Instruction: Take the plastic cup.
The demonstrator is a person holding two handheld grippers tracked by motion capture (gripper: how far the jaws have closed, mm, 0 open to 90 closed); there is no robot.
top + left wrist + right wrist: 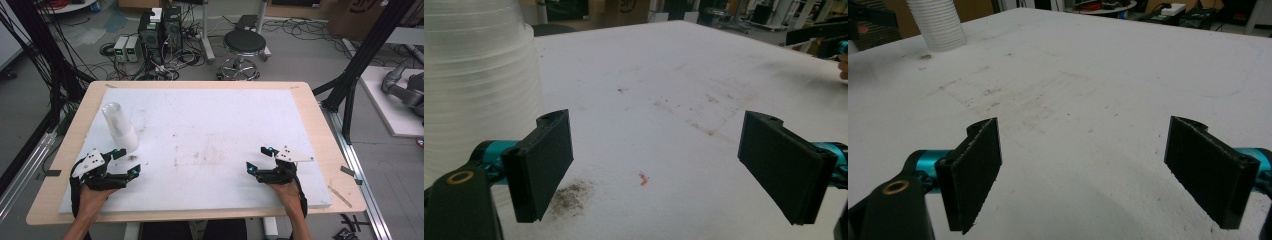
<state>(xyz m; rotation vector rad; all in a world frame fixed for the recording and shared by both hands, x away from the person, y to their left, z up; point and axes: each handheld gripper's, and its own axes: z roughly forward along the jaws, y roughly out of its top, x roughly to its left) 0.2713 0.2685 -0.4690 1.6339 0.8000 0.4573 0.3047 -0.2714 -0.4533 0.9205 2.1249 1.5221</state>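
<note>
two grippers rest on a white foam board (pixel 200 125) laid over a wooden table (pixel 320 125). stack of clear plastic cups (pixel 120 127), the landmark, stands upright near the board's left edge. left gripper (pixel 126 162), just in front of the stack, jaws wide apart, holding nothing. right gripper (pixel 259 159), well to the stack's right, jaws likewise spread and empty.
</note>
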